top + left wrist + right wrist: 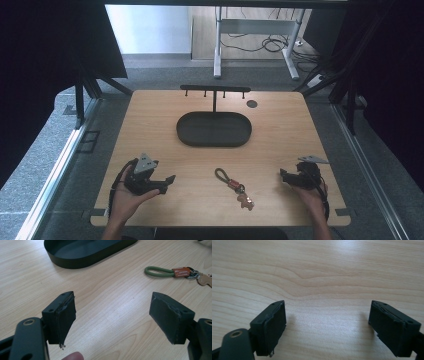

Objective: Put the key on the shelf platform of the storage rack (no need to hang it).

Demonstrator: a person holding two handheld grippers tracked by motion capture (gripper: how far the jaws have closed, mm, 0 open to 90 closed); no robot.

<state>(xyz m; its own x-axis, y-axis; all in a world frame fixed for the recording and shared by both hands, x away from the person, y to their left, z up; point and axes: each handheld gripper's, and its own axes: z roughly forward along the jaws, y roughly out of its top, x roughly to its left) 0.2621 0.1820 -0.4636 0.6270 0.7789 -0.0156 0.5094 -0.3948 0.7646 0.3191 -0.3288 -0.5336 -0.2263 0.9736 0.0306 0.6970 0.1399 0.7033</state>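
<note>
— While both grippers sit low at the near edge of the table (150, 107), how far would you say the work has got?

— Hardly begun, by my reading; going left to right: the left gripper (167, 181) rests in an upturned hand, its jaws spread wide with only bare wood between them; the keychain (234, 187), green loop, brown tag and keys, lies flat near the front edge, between the two grippers and apart from both.

— And the right gripper (283, 176)?

— Jaws wide apart too, nothing in them; it points toward the keychain from the right.

— What is left, then?

— Everything, I judge; the keychain is untouched; the dark oval tray (186, 134) behind it is bare, and no keys hang from the hook rack (215, 89) standing at its far side; picking up and placing are both ahead.
</note>
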